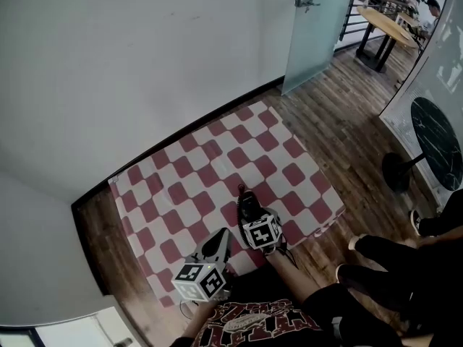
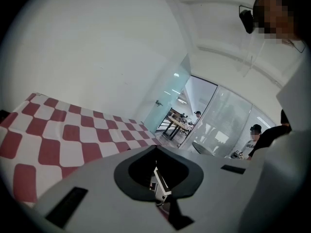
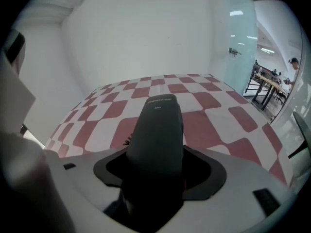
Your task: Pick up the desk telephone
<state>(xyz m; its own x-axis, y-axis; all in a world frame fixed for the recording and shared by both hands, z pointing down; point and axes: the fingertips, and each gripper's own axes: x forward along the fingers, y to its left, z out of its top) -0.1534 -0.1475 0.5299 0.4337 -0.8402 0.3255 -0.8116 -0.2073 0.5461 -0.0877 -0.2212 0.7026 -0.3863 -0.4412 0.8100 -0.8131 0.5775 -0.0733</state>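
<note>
Right gripper (image 1: pixel 252 215) jaws clamp black telephone handset (image 3: pixel 156 130) over red-white checked bench (image 1: pixel 188 186). Left gripper (image 1: pixel 215 246) just beside, jaws together, empty.

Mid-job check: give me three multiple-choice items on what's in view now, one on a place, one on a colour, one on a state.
1. Where does the mat lie?
A. On a table
B. On the wood floor beside the white wall
C. Over a chair

2. What colours are the mat's checks?
A. Blue and white
B. Green and black
C. Red and white

3. How is the right claw?
A. Shut on a dark handset
B. Open and empty
C. Out of view

Answers:
1 B, as the head view shows the mat flat on the floorboards, with its far edge along the wall.
2 C, as red and white squares show in all three views.
3 A, as the right gripper view shows the handset sticking out from between the jaws.
</note>
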